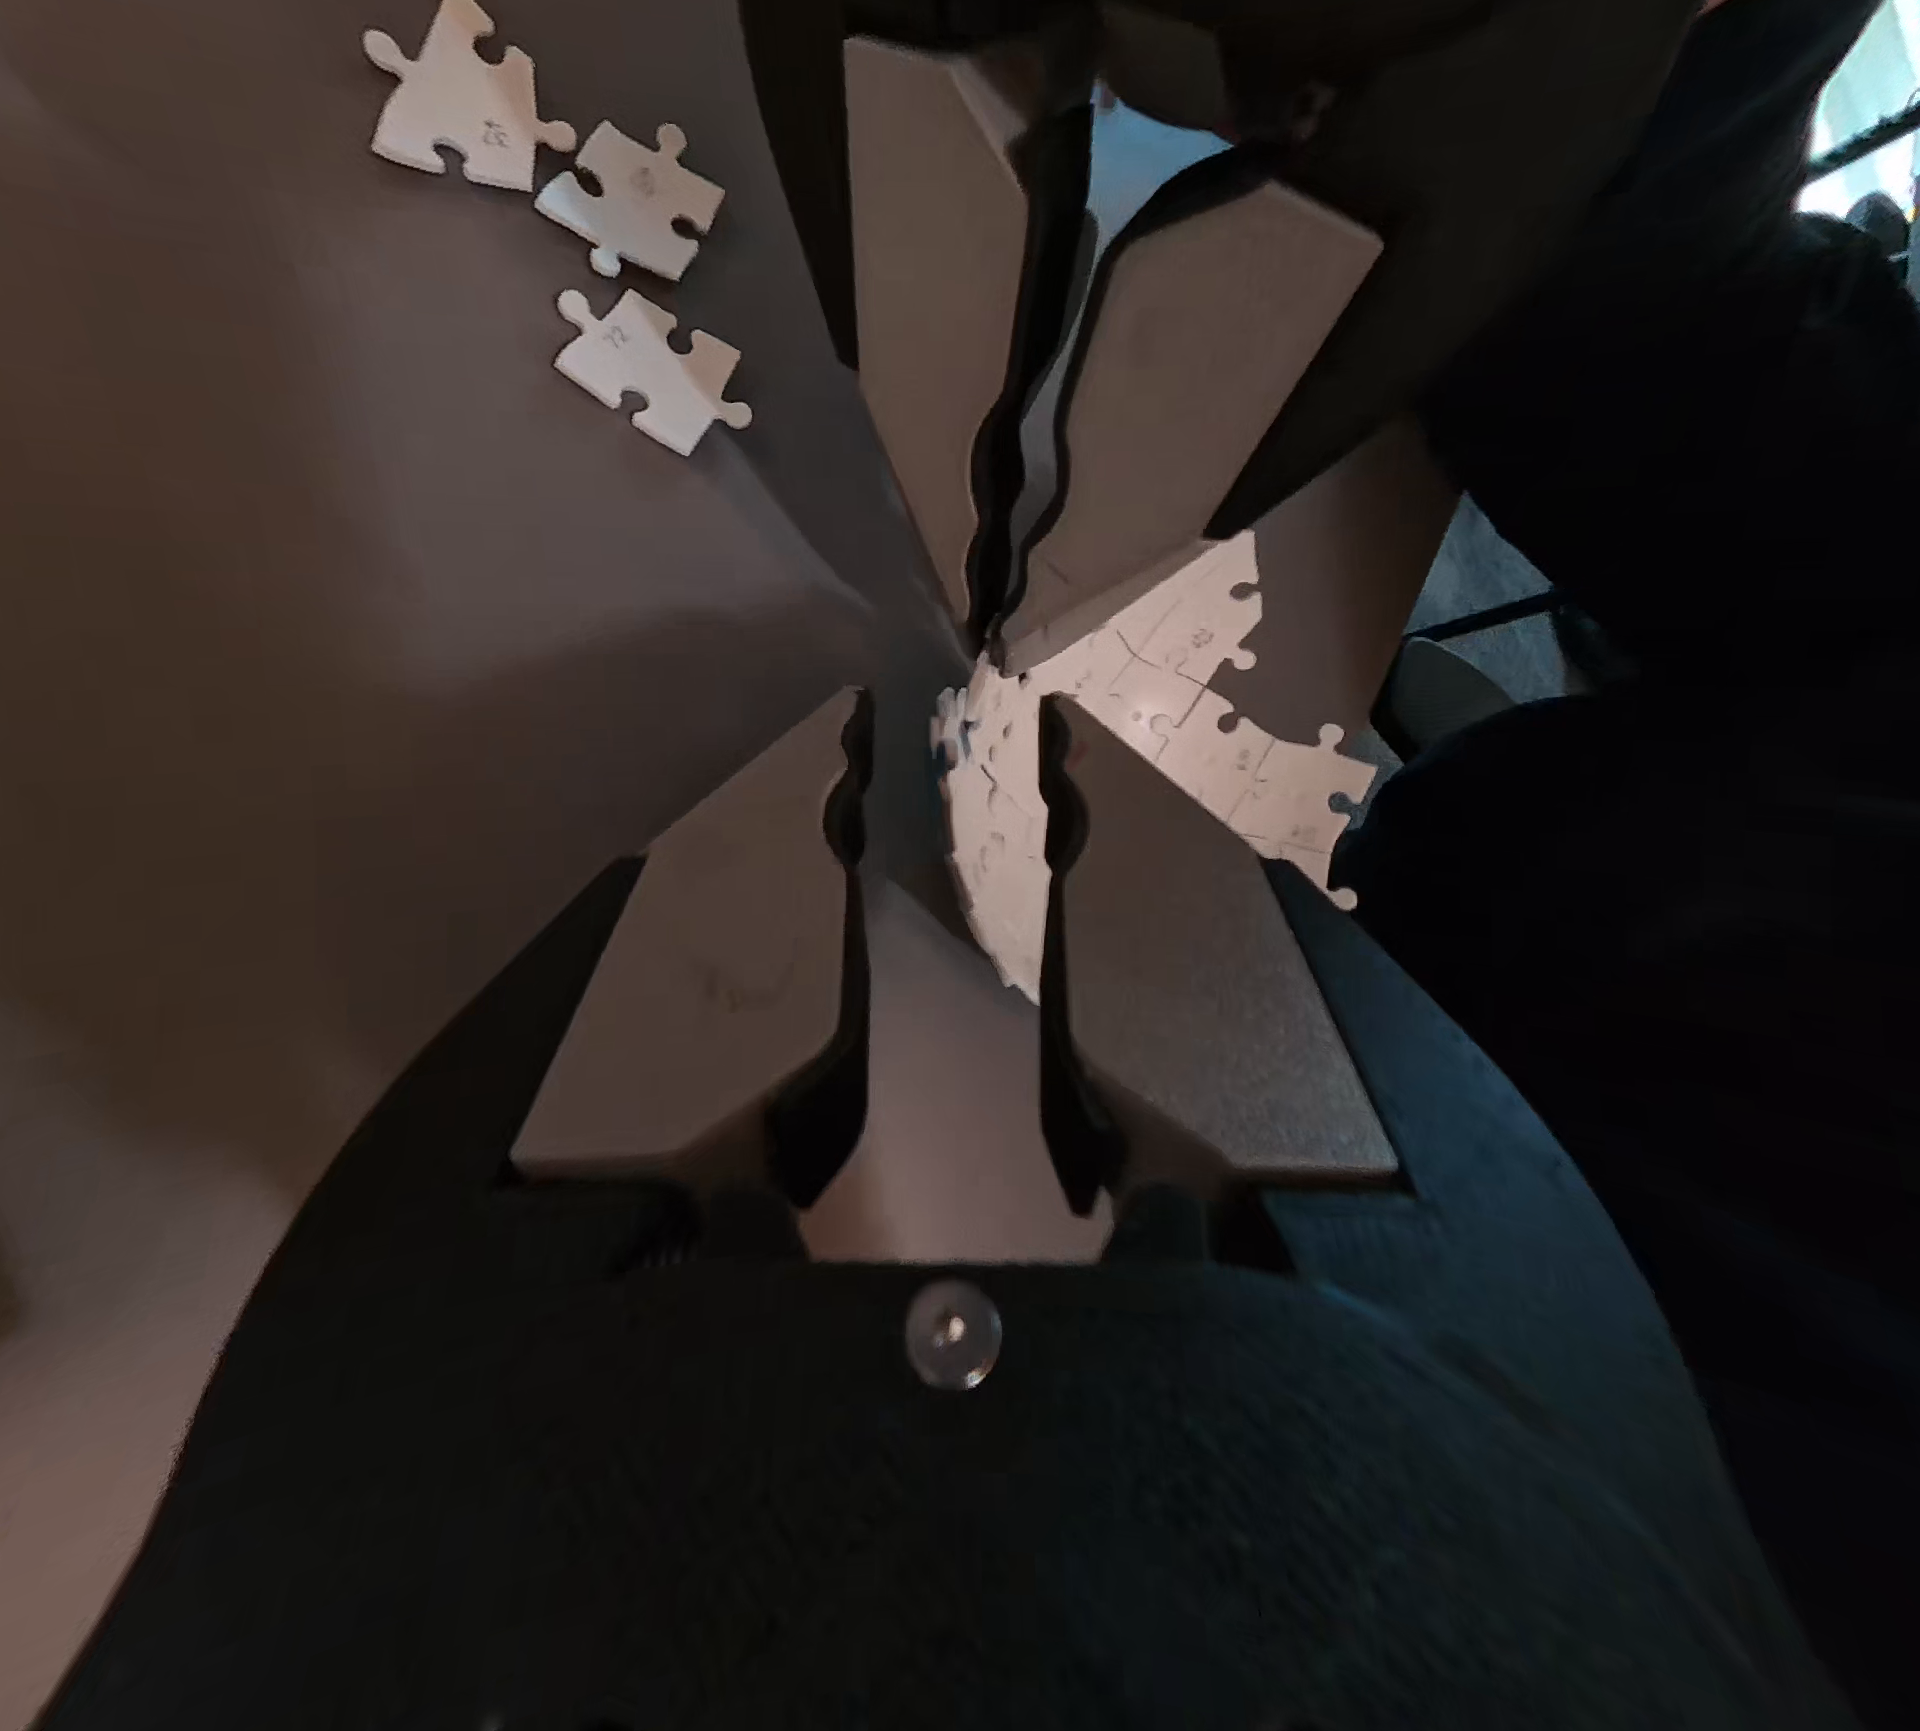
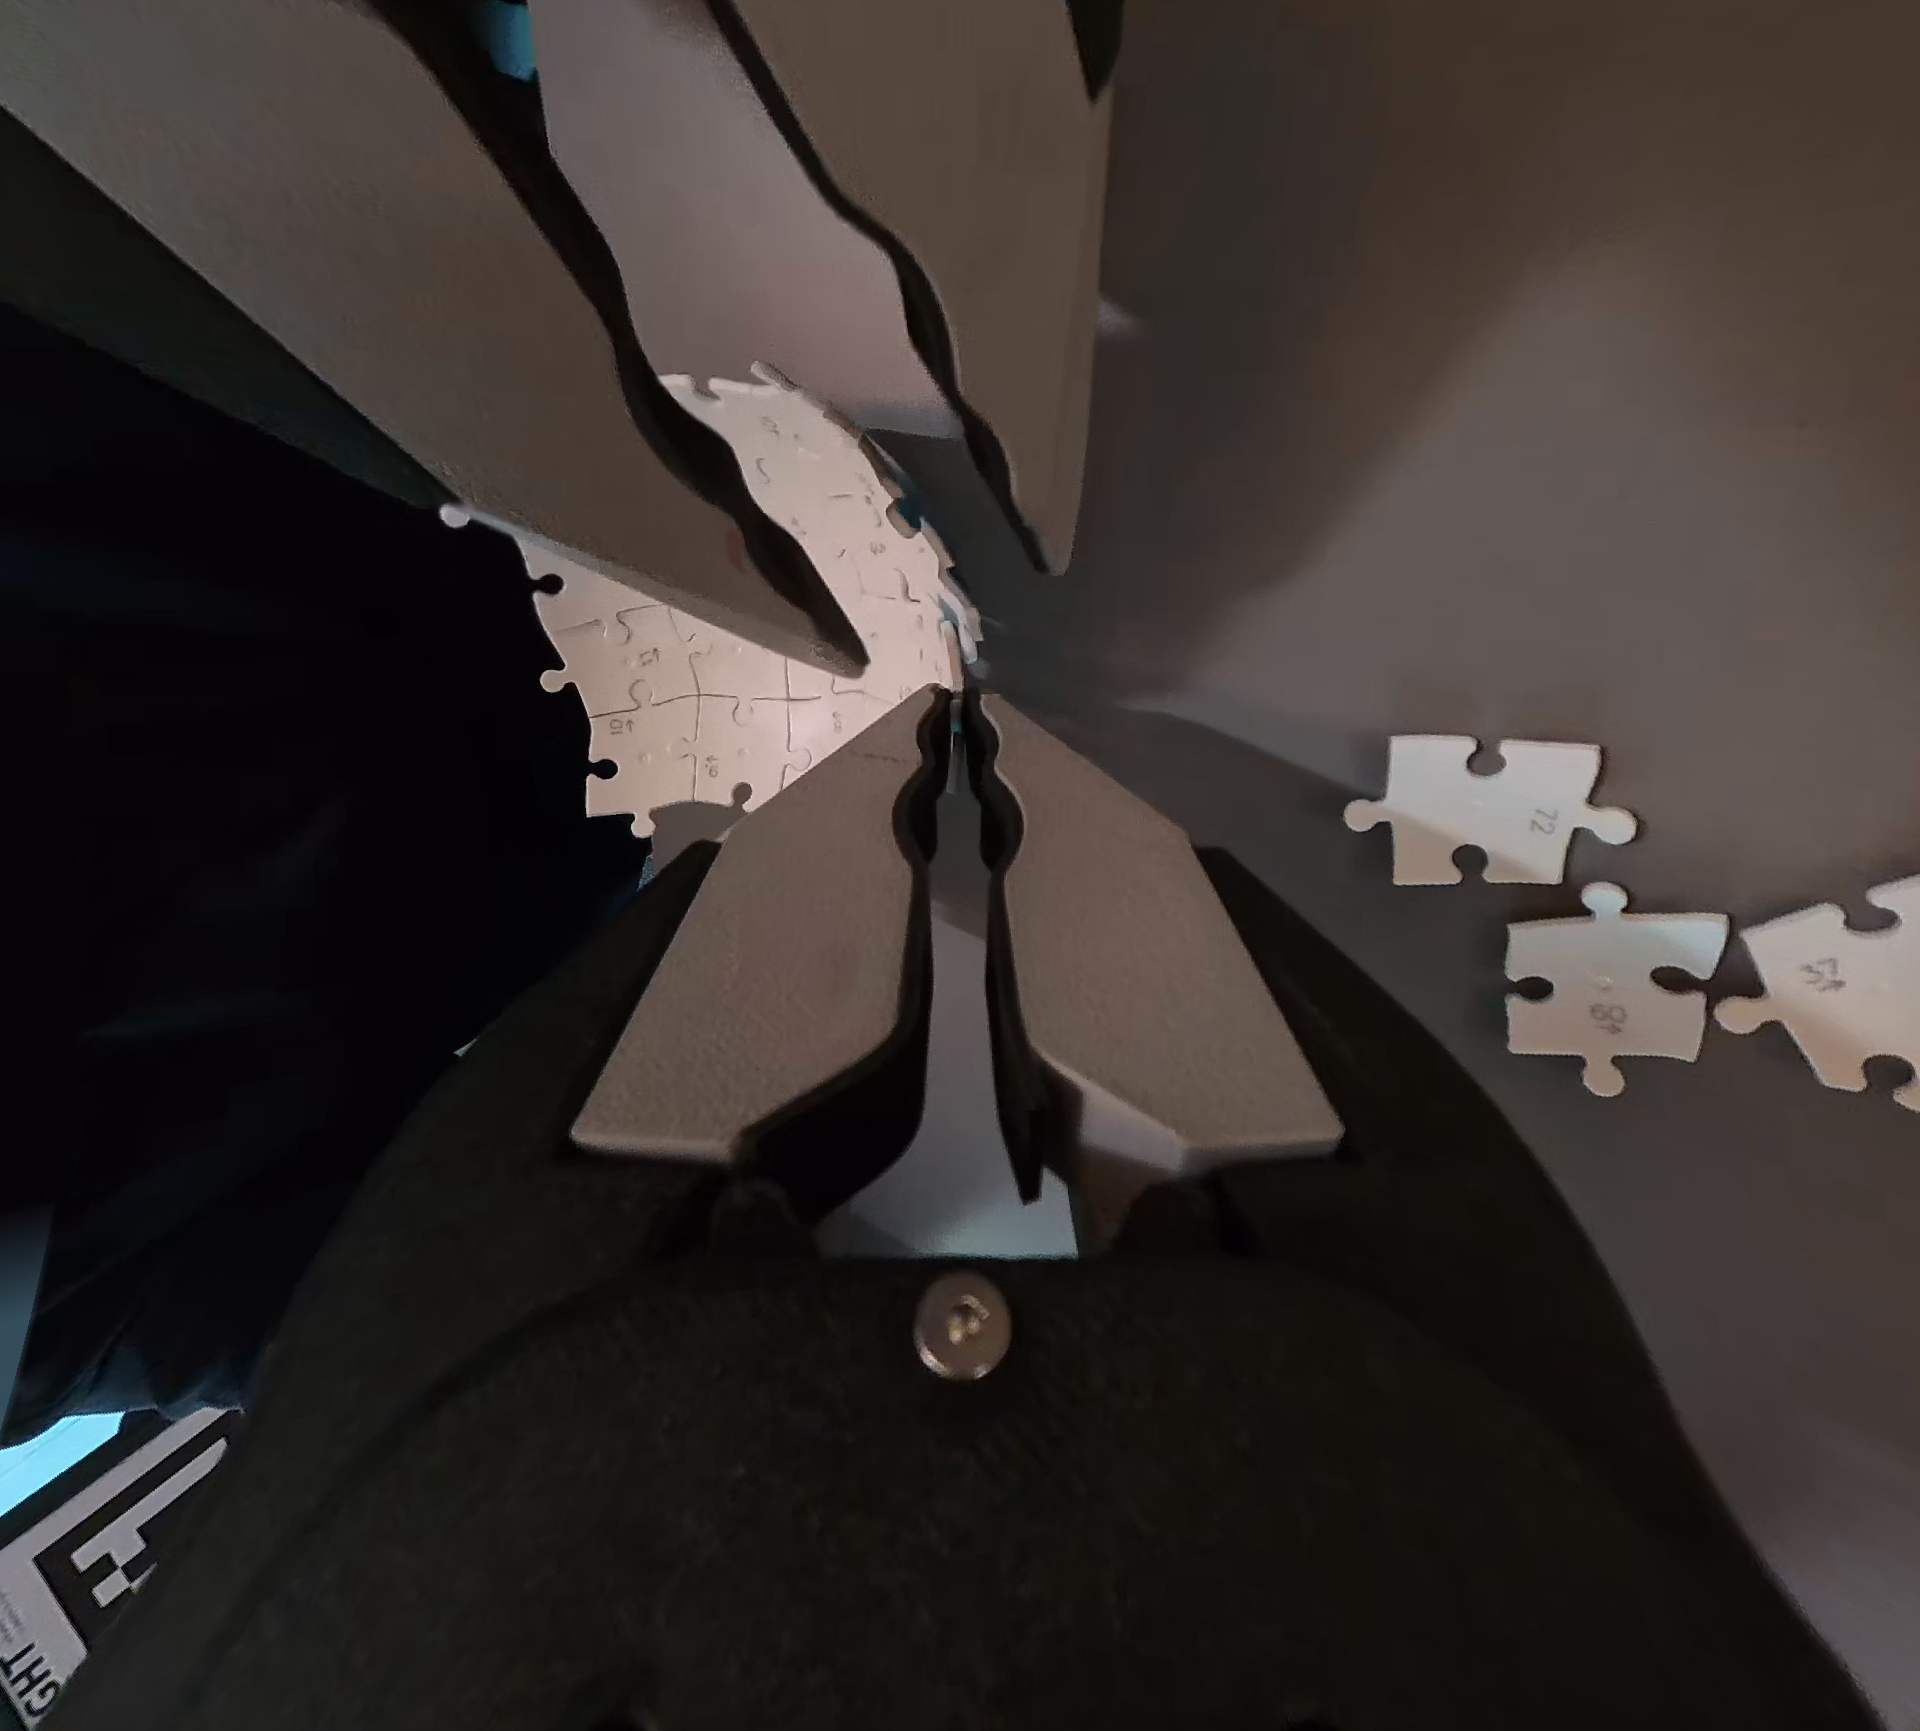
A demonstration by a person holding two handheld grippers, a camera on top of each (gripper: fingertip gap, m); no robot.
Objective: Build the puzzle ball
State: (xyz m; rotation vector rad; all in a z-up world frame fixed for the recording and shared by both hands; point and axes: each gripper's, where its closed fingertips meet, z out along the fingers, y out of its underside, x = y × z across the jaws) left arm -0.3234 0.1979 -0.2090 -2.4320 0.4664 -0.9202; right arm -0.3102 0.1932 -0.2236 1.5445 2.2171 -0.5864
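Note:
A partly built white puzzle ball shell (image 1: 1226,746) is seen from its inner side, its knobbed rim toward a person. My left gripper (image 1: 954,707) is open, its two fingers straddling the shell's rim with a gap on the left side. My right gripper (image 2: 956,705) is shut on a thin white puzzle piece (image 2: 951,751), seen edge-on at the shell's rim (image 2: 727,694). I cannot tell whether that piece is joined to the shell. The right gripper (image 1: 987,632) meets the left tip to tip. The left gripper (image 2: 951,606) comes in from the top in the right wrist view.
Three loose white pieces lie on the grey table (image 1: 312,642): one far (image 1: 457,97), one middle (image 1: 634,201), one nearer (image 1: 655,367). They also show in the right wrist view (image 2: 1486,808) (image 2: 1610,985) (image 2: 1839,985). A person in dark clothing (image 2: 260,798) is close behind the shell. The grippers are tip to tip, or close to it.

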